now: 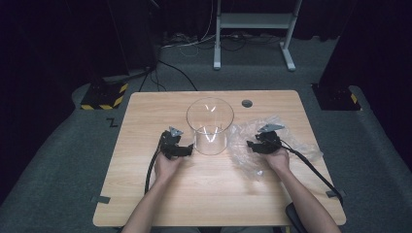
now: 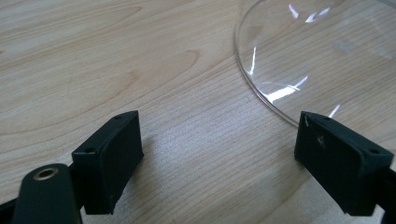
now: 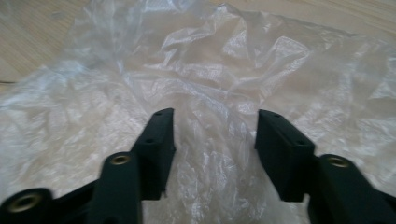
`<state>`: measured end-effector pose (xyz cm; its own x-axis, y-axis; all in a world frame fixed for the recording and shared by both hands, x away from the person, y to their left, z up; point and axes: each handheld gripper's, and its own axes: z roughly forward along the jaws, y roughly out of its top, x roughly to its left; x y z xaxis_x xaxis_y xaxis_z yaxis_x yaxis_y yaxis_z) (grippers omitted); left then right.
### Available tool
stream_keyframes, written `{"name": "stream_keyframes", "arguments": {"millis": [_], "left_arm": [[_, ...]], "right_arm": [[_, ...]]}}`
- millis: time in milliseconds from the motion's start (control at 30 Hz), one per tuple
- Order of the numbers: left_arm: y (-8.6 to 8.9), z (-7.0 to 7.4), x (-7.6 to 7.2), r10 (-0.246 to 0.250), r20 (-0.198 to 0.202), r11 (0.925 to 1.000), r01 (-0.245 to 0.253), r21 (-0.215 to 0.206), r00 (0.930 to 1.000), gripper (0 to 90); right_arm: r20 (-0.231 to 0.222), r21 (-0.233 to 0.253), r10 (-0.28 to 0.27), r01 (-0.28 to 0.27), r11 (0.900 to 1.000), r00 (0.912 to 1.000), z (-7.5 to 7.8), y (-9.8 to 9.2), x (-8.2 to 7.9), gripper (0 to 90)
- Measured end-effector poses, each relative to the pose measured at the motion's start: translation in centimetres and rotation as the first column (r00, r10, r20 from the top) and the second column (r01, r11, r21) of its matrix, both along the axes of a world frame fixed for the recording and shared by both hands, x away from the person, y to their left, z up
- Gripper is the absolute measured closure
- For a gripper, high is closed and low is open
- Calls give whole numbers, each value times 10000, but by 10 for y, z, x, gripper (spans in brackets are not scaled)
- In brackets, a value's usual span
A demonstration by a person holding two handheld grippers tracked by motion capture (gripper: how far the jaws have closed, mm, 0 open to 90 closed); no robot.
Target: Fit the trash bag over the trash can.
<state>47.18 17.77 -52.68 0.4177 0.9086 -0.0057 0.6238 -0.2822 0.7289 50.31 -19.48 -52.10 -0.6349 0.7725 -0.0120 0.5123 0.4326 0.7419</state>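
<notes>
Lying crumpled on the pale wooden table [image 1: 145, 194], at about three o'clock from the clear glass cylinder jar [image 1: 210, 125], with its near edge touching or just beside the jar's base: crumpled clear plastic bag [image 1: 252, 145], thin, glossy, full of creases. Long axis hard to call in so rumpled a sheet; seems spread from roughly eleven o'clock toward four o'clock in the high view, a thin tail reaching out toward three; mouth of the bag not to be made out. Hovering low over the bag's middle, right gripper [image 3: 212, 135], jaws parted at a middling width, a raised ridge of film between them but nothing pinched yet. Best done, by judgement: lowering onto one firm fold rather than a flat patch, closing slowly so the film bunches instead of sliding out, lifting gently to keep from dragging against the jar. Standing upright near the table's middle, jar open at the top, long axis vertical, rim wider than the base as seen from above. Resting at the jar's nine o'clock, just beside its base, left gripper [image 2: 219, 154], jaws spread wide, holding nothing, bare wood between them, the jar's curved foot close by one jaw. Likely useful there: steadying the glass while the bag is raised.
</notes>
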Motion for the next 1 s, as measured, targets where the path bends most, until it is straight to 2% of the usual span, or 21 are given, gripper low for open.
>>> {"name": "stream_keyframes", "arguments": {"millis": [33, 67, 100, 200, 300, 367, 433, 500, 533, 567, 633, 667, 700, 767, 800, 867, 933, 1000], "left_arm": [[0, 0, 0, -21, 31, 10000, 21, 65, 10000, 150], [0, 0, -1, -54, 21, 10000, 53, 67, 10000, 150], [-1, 0, -2, -79, 11, 9999, 79, 67, 10000, 151], [-1, 0, -3, -139, 23, 9999, 139, 35, 9999, 150], [-1, 0, -4, -159, 33, 9999, 159, 63, 9999, 150], [-1, 0, -5, -132, 21, 9999, 132, 44, 9999, 150], [-1, 0, -5, -149, 14, 9999, 149, 66, 9999, 151], [0, 1, -6, -112, -50, 9999, 112, 75, 9999, 155], [1, 2, -6, -74, -97, 9999, 75, 130, 9999, 155], [2, 4, -7, -71, -282, 9998, 77, 190, 9996, 184], [3, 5, -7, -92, -386, 9998, 100, 197, 9992, 189], [5, 7, -7, -87, -529, 9999, 90, 68, 9986, 189], [6, 8, -7, -82, -746, 9998, 69, -166, 9972, 210], [9, 13, -8, -165, -963, 9984, 111, -561, 9952, 214], [11, 18, -10, -193, -852, 9981, 142, -607, 9962, 222], [12, 21, -11, -214, -783, 9981, 167, -596, 9967, 228], [13, 24, -13, -203, -646, 9968, 151, -791, 9977, 236], [15, 28, -15, -232, -496, 9971, 196, -729, 9985, 237]], "right_arm": [[46, 44, 282, -282, 9996, 9996, 0, 1, -1, 660], [46, 44, 282, -282, 9996, 9996, 0, 1, -1, 660], [62, 48, 312, -312, 9995, 9995, 0, 1, -2, 745], [-2, 91, 125, -125, 9999, 9999, 1, 0, 0, 878], [-142, 152, 47, -45, 9999, 9999, 1, -1, 1, 890], [-403, 285, -33, 44, 9996, 9992, 3, -2, 3, 892], [-318, 412, -76, 89, 9991, 9995, 6, -2, 3, 893], [-182, 950, -156, 172, 9953, 9997, 14, -4, 2, 893], [-182, 950, -156, 172, 9953, 9997, 14, -4, 2, 893], [-142, 1195, -91, 107, 9928, 9999, 19, -4, 0, 894], [-77, 1208, -62, 71, 9927, 10000, 22, -4, -1, 894], [-34, 1261, -46, 50, 9920, 10000, 24, -4, -2, 894], [29, 1563, 17, -21, 9877, 10000, 29, -5, -3, 895], [65, 1638, 25, -35, 9865, 10000, 32, -6, -4, 895], [196, 1803, 39, -73, 9836, 9998, 38, -9, -6, 895], [234, 1826, 42, -84, 9832, 9997, 40, -10, -6, 895], [393, 1903, 55, -129, 9817, 9992, 46, -12, -8, 895], [447, 2045, 24, -116, 9788, 9990, 51, -14, -10, 895]]}}
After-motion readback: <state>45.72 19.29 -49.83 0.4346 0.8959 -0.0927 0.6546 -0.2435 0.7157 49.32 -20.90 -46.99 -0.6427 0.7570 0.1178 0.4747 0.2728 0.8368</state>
